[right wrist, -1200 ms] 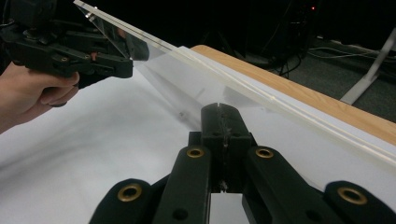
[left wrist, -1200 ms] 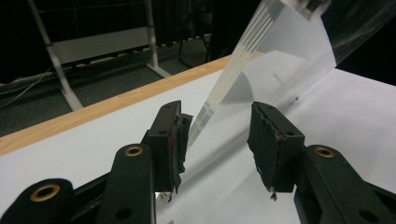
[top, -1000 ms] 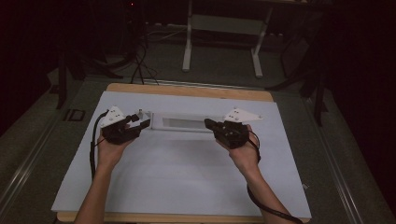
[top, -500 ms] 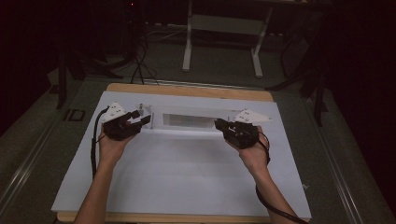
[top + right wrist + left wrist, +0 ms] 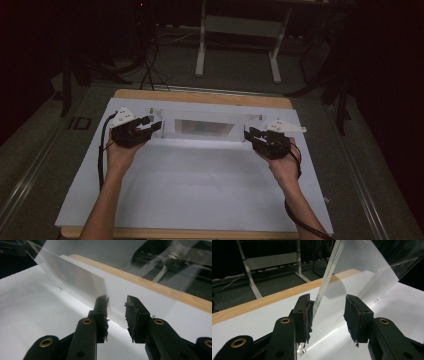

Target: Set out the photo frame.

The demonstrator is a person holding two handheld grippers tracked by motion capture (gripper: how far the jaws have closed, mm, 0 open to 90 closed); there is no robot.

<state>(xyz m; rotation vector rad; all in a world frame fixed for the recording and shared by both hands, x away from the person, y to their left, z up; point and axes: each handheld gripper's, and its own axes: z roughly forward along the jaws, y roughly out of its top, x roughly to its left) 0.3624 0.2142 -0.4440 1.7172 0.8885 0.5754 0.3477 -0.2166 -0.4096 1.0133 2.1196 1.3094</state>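
Observation:
A clear plastic panel (image 5: 207, 127) stands on edge across the back of a white sheet (image 5: 200, 185). My left gripper (image 5: 152, 127) is at the panel's left end and is open. In the left gripper view the panel's thin edge (image 5: 324, 290) rises between the jaws of that gripper (image 5: 328, 312), close to the left pad (image 5: 307, 315) and not clamped. My right gripper (image 5: 250, 134) is at the panel's right end, open. In the right gripper view the panel (image 5: 75, 277) stretches away ahead and to the left of that gripper (image 5: 116, 310), whose pads hold nothing.
The white sheet covers a wooden table top whose bare edge (image 5: 200, 97) runs along the back. Behind the table, on the dark floor, stand a metal frame's legs (image 5: 202, 50) and some cables (image 5: 147, 70). A cable trails from each gripper along the forearm.
The right gripper has moved to the right, and the two grippers are farther apart. The clear panel now looks longer and taller between them. The left gripper has barely moved.

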